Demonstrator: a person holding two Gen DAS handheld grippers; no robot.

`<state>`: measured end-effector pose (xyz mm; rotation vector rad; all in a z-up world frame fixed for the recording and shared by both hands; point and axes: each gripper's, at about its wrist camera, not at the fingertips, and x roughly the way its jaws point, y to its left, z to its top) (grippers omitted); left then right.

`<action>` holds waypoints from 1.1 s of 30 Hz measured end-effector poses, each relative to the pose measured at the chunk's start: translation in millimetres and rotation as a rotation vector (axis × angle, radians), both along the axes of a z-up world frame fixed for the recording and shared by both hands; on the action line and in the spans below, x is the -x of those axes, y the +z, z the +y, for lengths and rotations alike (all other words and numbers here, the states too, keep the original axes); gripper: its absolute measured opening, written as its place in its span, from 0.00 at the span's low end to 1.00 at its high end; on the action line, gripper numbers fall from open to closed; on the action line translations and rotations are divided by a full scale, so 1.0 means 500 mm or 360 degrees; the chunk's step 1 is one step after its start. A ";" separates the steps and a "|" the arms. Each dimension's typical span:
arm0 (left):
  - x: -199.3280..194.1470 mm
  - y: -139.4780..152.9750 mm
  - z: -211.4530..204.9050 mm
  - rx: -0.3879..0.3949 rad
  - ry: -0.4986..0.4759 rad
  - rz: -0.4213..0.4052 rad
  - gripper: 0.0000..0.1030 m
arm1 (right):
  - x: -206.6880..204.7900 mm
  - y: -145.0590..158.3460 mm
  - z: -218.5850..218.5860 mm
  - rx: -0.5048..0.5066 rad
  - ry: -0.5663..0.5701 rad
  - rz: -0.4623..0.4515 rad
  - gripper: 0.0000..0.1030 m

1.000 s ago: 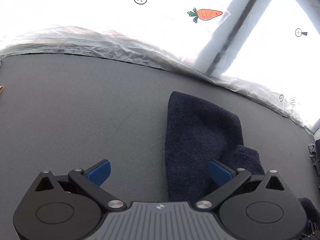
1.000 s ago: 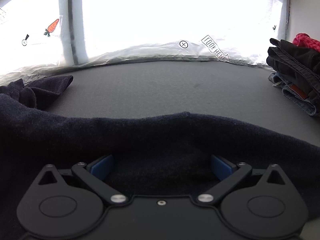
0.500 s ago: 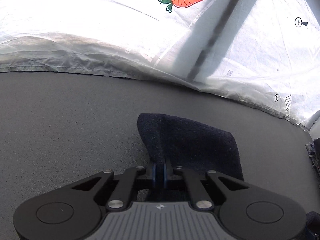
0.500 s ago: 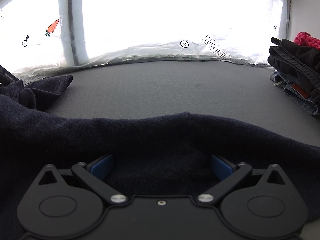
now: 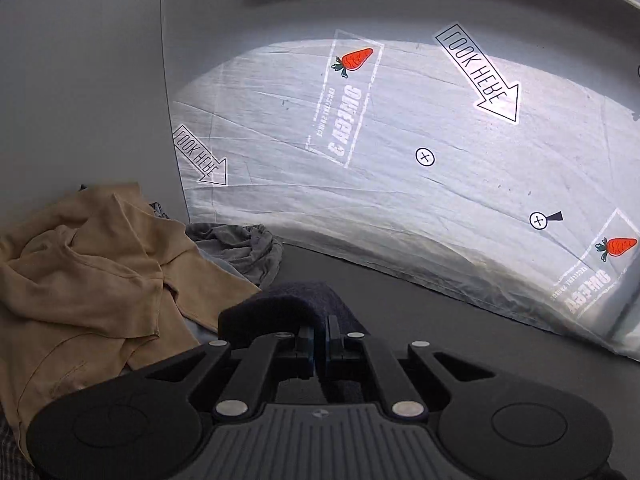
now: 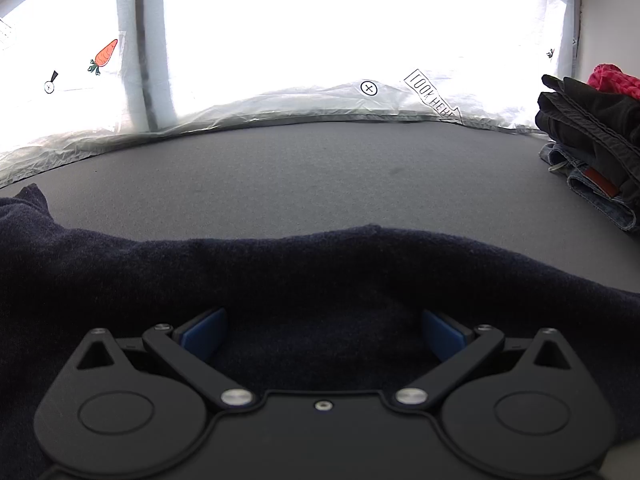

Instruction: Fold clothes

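Note:
A dark navy knit garment [image 6: 320, 280] lies spread across the grey table [image 6: 300, 172] under my right gripper [image 6: 322, 334], which stands open over it with the cloth between the wide blue pads, not pinched. My left gripper [image 5: 319, 340] is shut on one end of the same navy garment [image 5: 288, 306]; the cloth bunches up over the closed blue pads and is lifted off the table. How much of the garment hangs below is hidden by the gripper body.
A heap of unfolded clothes, a tan shirt [image 5: 92, 272] and a grey garment [image 5: 244, 248], lies left of the left gripper. A stack of folded dark trousers, jeans [image 6: 592, 168] and something red stands at the right table edge. White printed plastic sheeting [image 5: 400, 152] hangs behind the table.
The left gripper went from open beside the navy sleeve end to shut on it, then lifted and swung left, so the tan clothes heap came into view. The right gripper stayed still and open.

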<state>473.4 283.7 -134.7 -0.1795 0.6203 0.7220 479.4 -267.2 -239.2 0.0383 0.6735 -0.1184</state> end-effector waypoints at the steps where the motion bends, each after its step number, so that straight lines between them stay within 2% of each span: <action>1: 0.016 -0.018 0.019 0.0005 0.0061 0.0068 0.06 | 0.000 0.000 0.000 0.0000 0.0000 0.0000 1.00; 4: 0.075 -0.082 0.083 0.0149 0.0231 0.0308 0.12 | 0.000 0.000 0.001 0.0000 0.0000 0.0000 1.00; 6: 0.114 -0.099 0.090 0.0217 0.0276 0.0355 0.17 | 0.000 0.000 0.001 -0.0001 0.0000 0.0001 1.00; 7: 0.123 -0.098 0.086 0.0226 0.0289 0.0355 0.21 | -0.001 0.000 0.001 -0.0001 -0.0001 0.0001 1.00; 9: 0.136 -0.079 0.060 0.0237 0.0270 0.0300 0.43 | -0.001 0.001 0.001 -0.0003 -0.0001 0.0001 1.00; 12: 0.128 -0.049 -0.005 0.0300 0.0086 0.0173 0.65 | 0.000 0.001 0.000 -0.0003 -0.0001 0.0001 1.00; 13: 0.119 -0.043 -0.029 0.0323 -0.0003 0.0150 0.68 | 0.000 0.001 0.000 -0.0004 -0.0001 0.0001 1.00; 17: 0.049 -0.054 -0.170 0.0353 -0.0470 0.0167 0.75 | 0.002 0.001 0.001 -0.0005 0.0000 0.0001 1.00; 20: 0.010 -0.088 -0.267 0.0468 -0.0710 0.0219 0.75 | 0.001 0.003 0.001 -0.0011 -0.0008 0.0009 1.00; 23: -0.017 -0.144 -0.337 0.0584 -0.0839 0.0336 0.75 | -0.011 0.010 0.002 -0.0027 -0.0032 0.0069 1.00; 26: -0.030 -0.197 -0.372 0.0639 -0.0849 0.0465 0.75 | -0.040 0.026 -0.002 -0.0062 -0.0054 0.0217 1.00; 30: -0.023 -0.218 -0.408 0.0459 -0.0930 0.0536 0.85 | -0.079 0.045 -0.016 -0.0161 -0.0072 0.0405 1.00; 33: -0.018 -0.228 -0.425 0.0370 -0.0976 0.0587 0.90 | -0.092 0.064 -0.024 -0.0243 -0.0065 0.0443 0.99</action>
